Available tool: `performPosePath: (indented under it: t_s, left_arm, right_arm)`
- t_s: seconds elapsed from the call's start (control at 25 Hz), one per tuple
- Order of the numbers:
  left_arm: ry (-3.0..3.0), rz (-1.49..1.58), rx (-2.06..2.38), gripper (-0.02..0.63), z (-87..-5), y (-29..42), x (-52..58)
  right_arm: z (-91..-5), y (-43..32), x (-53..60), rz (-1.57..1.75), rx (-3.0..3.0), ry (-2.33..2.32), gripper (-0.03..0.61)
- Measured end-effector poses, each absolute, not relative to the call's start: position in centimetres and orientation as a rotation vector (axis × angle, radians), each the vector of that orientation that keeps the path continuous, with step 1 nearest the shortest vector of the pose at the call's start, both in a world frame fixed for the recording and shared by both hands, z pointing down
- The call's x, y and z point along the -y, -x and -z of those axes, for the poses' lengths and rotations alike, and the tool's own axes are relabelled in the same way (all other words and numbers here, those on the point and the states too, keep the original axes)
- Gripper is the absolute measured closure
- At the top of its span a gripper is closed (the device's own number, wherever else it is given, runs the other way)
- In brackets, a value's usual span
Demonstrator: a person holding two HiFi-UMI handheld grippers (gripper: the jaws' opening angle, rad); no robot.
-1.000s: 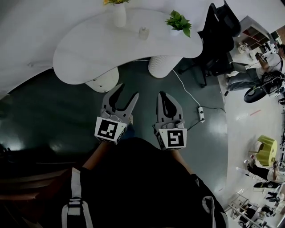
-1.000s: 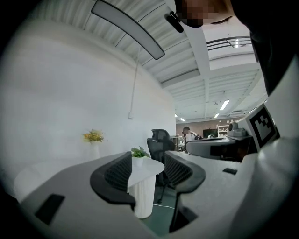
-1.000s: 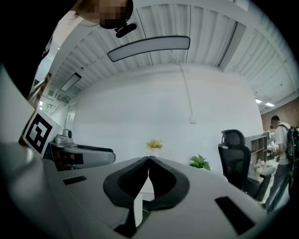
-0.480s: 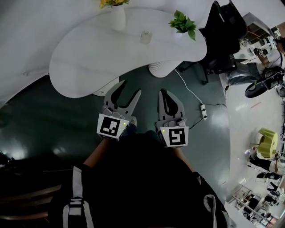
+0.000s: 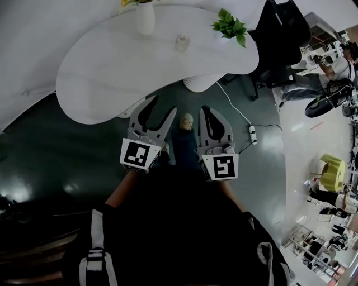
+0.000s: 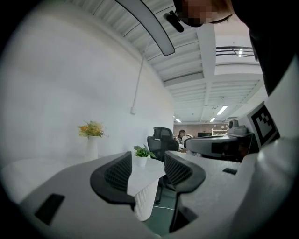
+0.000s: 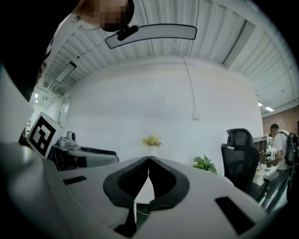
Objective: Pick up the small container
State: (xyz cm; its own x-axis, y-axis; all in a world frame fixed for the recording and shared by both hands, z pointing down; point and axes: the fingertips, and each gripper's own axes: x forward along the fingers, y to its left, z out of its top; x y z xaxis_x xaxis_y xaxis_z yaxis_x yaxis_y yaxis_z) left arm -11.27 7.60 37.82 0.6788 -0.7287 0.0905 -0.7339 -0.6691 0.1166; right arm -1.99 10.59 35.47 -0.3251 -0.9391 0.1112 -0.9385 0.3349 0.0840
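Note:
The small container (image 5: pixel 182 42), a pale translucent cup, stands on the white curved table (image 5: pixel 112 67) between a white vase of yellow flowers (image 5: pixel 145 17) and a potted green plant (image 5: pixel 229 28). Both grippers hang over the dark floor, short of the table's near edge. My left gripper (image 5: pixel 162 106) is open with nothing between its jaws; in the left gripper view (image 6: pixel 147 161) the plant (image 6: pixel 142 151) shows through the gap. My right gripper (image 5: pixel 205 109) is shut and empty, its tips touching (image 7: pixel 148 158). The container is not visible in either gripper view.
A black office chair (image 5: pixel 279 39) stands right of the table. A power strip (image 5: pixel 252 134) with its cable lies on the floor. The table rests on ribbed white pedestals (image 5: pixel 204 82). People sit at desks far right (image 5: pixel 330 67). A shoe (image 5: pixel 185 120) shows between the grippers.
The table has come closer and slid down in the head view as the person steps toward it. A shoe has appeared between the grippers. Both jaws stand as before.

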Motion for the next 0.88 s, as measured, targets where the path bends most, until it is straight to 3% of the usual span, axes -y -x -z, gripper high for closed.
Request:
performPosePath:
  t_s: [0.88]
  left_arm:
    - [-2.729, -0.056, 1.29, 0.405, -39.0, 6.3, 7.4]
  right_arm:
    - [-36.8, -3.3, 6.2, 0.048, 2.532, -1.624, 0.555]
